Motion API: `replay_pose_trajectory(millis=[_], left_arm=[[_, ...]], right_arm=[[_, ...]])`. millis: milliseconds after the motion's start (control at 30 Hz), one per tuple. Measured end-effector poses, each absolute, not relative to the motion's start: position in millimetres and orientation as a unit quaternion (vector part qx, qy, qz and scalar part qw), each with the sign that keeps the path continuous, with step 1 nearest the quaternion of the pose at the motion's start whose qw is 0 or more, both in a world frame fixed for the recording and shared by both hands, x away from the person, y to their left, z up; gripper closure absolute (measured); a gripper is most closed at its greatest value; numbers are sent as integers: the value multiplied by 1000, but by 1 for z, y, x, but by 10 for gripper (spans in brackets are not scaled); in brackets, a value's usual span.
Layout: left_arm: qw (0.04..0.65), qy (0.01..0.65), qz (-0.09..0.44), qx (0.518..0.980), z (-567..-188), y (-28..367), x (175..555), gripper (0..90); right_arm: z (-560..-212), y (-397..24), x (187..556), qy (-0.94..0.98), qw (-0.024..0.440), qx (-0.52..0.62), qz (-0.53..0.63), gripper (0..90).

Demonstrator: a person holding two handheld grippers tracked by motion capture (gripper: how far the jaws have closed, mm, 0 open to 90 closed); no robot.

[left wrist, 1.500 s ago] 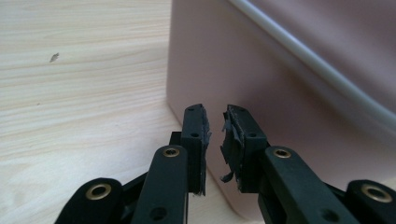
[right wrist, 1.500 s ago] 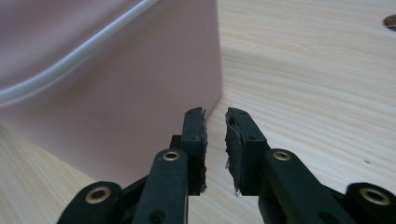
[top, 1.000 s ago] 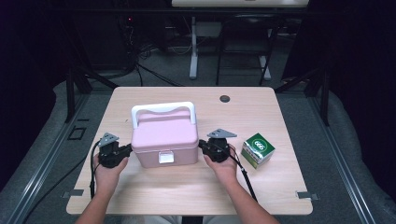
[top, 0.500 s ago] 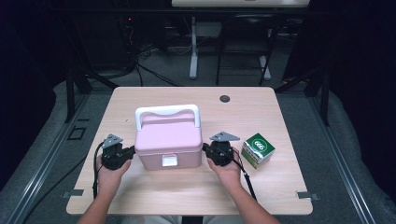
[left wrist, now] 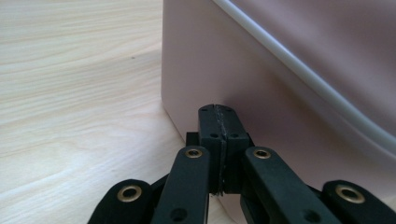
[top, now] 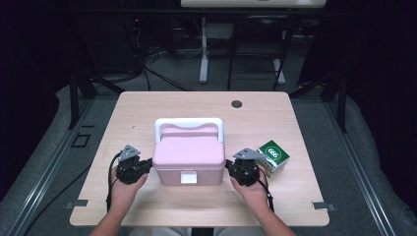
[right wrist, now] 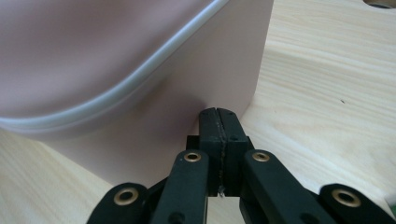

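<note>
A pink lidded box [top: 189, 155] with a white handle [top: 189, 123] stands at the middle of the wooden table [top: 147, 108], near the front. My left gripper [top: 147, 167] is shut with nothing between its jaws, its tip against the box's left wall. In the left gripper view the closed tips [left wrist: 218, 112] meet the pink wall [left wrist: 280, 70] low down, near a corner. My right gripper [top: 229, 169] is shut too, pressed on the box's right wall. The right gripper view shows its closed tips [right wrist: 218, 114] against the pink side [right wrist: 116, 56], under the pale lid seam.
A small green carton [top: 273, 156] lies on the table just right of my right gripper. A dark round grommet [top: 237, 104] sits at the table's far edge. Dark floor, cables and a stand lie beyond the table.
The pink box has slid to the right and a little nearer the front edge, with both shut grippers moving along at its sides. The right gripper is now closer to the green carton.
</note>
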State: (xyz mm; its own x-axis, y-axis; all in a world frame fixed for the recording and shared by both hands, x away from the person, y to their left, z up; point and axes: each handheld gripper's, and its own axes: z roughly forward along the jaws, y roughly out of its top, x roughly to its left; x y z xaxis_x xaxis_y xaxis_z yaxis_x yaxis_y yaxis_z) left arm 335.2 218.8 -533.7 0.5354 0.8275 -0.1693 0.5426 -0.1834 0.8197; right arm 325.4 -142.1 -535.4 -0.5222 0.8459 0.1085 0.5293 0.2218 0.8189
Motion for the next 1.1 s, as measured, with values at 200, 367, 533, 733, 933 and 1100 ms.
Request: replay_pose_trajectory(millis=[200,367,533,733,933,1100], left_arm=[[445,440,149,766,-532,208,325,900],[441,434,143,772,-531,204,319,900],[436,426,138,781,-531,200,310,900],[434,424,135,783,-532,198,305,900],[437,422,122,785,-532,201,307,900],[443,419,120,784,-519,206,314,847]], right_arm=[[-535,-157,310,752,177,467,431,900],[-534,-162,299,753,175,469,428,900],[-534,-167,287,754,176,467,427,900],[-534,-169,282,751,174,472,427,900],[-534,-169,281,753,178,468,427,900],[-527,-176,287,763,169,450,432,839]])
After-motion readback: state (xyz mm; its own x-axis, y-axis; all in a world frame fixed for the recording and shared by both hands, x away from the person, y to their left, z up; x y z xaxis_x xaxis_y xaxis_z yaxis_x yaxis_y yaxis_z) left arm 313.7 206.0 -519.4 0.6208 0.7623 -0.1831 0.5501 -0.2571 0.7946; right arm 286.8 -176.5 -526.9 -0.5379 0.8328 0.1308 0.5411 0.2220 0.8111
